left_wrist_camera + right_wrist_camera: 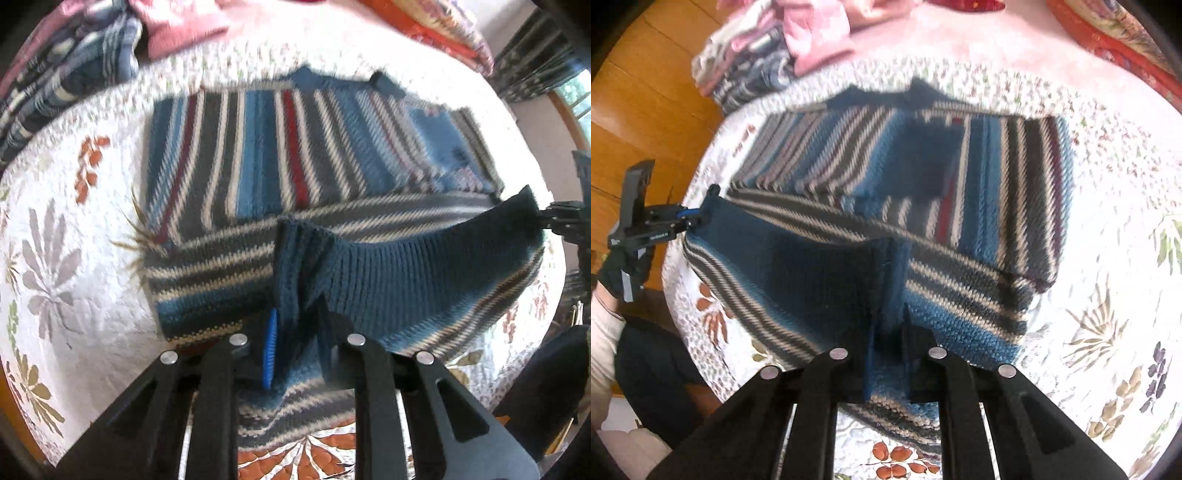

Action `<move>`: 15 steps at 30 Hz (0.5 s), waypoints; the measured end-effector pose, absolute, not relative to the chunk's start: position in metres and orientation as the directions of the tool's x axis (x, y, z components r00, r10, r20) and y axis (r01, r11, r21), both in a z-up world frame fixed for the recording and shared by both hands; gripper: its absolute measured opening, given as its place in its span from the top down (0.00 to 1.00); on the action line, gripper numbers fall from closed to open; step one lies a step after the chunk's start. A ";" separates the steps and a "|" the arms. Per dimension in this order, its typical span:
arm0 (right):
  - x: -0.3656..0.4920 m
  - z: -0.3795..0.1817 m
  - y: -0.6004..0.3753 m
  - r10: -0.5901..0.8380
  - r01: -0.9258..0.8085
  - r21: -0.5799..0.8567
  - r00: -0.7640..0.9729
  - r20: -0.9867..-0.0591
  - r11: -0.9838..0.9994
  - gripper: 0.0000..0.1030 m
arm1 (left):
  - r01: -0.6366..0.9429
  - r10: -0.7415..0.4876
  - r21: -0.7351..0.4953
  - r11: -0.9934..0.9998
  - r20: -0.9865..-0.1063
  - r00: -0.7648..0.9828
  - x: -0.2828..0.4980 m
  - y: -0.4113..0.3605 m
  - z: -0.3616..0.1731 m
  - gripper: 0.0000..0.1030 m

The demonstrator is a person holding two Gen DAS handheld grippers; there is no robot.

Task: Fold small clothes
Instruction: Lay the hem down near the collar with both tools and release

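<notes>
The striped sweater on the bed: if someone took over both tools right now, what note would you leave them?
Left tool: shut on the blue, grey and cream striped knitted sweater, gripping its ribbed hem.
Right tool: shut on the same hem, further along.
The sweater's body lies flat on the white floral quilt; the hem is lifted and stretched between both tools.
Done: hem picked up. Left: carry it over toward the collar, lay it down, finish folding.

Two close wrist views, facing forward, sharing the sweater.
</notes>
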State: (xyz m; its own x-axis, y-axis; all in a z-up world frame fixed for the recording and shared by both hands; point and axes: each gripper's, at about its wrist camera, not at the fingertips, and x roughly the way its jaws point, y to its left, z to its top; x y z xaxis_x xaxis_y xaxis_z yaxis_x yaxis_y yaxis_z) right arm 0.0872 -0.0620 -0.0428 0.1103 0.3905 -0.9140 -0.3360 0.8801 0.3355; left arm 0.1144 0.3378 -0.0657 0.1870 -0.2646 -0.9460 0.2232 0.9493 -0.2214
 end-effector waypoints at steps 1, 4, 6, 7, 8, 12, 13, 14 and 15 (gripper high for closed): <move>0.087 -0.036 -0.066 0.400 -0.330 0.341 0.129 -0.908 0.880 0.89 | 0.214 -0.274 -0.228 0.950 -0.937 0.217 0.115 0.340 -0.055 0.83; 0.090 -0.022 -0.078 0.416 -0.315 0.348 0.180 -0.891 0.883 0.89 | 0.187 -0.273 -0.225 0.956 -0.914 0.299 0.117 0.347 -0.037 0.83; 0.094 -0.010 -0.083 0.432 -0.297 0.359 0.235 -0.871 0.885 0.89 | 0.151 -0.295 -0.257 0.955 -0.886 0.357 0.122 0.352 -0.026 0.84; 0.096 -0.004 -0.087 0.441 -0.282 0.369 0.262 -0.858 0.886 0.89 | 0.134 -0.299 -0.267 0.954 -0.878 0.374 0.125 0.357 -0.024 0.84; 0.101 0.000 -0.090 0.446 -0.269 0.377 0.277 -0.851 0.886 0.89 | 0.117 -0.300 -0.276 0.954 -0.870 0.392 0.127 0.359 -0.023 0.84; 0.116 0.015 -0.091 0.451 -0.241 0.387 0.343 -0.824 0.890 0.89 | 0.079 -0.284 -0.280 0.957 -0.841 0.460 0.141 0.364 -0.016 0.85; 0.119 0.018 -0.091 0.450 -0.240 0.385 0.358 -0.818 0.891 0.89 | 0.073 -0.275 -0.274 0.959 -0.834 0.479 0.147 0.363 -0.015 0.85; 0.125 0.024 -0.090 0.444 -0.241 0.378 0.372 -0.815 0.894 0.89 | 0.071 -0.269 -0.270 0.960 -0.829 0.491 0.151 0.364 -0.013 0.85; 0.130 0.027 -0.089 0.434 -0.241 0.365 0.380 -0.817 0.899 0.89 | 0.063 -0.265 -0.271 0.960 -0.817 0.512 0.159 0.365 -0.010 0.85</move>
